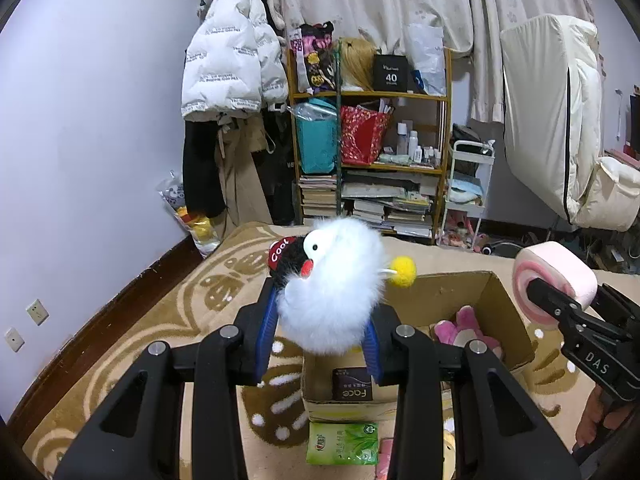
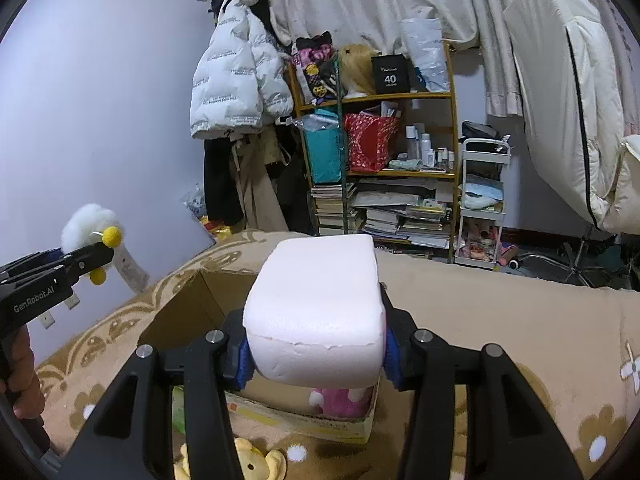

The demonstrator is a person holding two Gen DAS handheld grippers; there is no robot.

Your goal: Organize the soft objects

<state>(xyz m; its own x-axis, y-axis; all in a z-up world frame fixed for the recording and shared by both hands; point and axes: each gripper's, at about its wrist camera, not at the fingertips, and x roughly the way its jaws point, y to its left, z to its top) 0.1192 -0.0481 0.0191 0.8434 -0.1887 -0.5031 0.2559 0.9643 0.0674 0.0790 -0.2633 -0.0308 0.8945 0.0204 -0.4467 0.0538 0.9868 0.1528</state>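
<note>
Holding a fluffy white bird (image 1: 334, 292) in my left gripper (image 1: 320, 332), blue pads pinching its sides, raised above the near-left corner of the box (image 1: 448, 296). Bird has a black head patch with a red "Cool" tag, red beak, yellow pompom (image 1: 404, 271) sticking out on the box side.

My right gripper (image 2: 316, 354) is clamped on a pink roll pillow (image 2: 316, 312), pads pressing both ends, held over the near edge of the box (image 2: 180, 312). From the left wrist view the roll (image 1: 554, 276) shows a pink-and-white swirl end and hangs above the box's right wall.

The box is open cardboard, sitting on a tan blanket (image 1: 208, 292) with brown floral pattern. Inside the box: a pink plush (image 1: 460, 326), lying against the right wall. Just in front of the box, on the blanket: a green packet (image 1: 342, 442). Also in front of the box, seen from the right wrist: a yellow plush (image 2: 248, 462), partly hidden by my gripper.

Behind the box, well apart: a shelf (image 1: 370, 98) with books and bags, a white jacket (image 1: 228, 56) hanging to its left.

My left hand (image 2: 18, 372) is at the edge of the right wrist view, left of the box.
</note>
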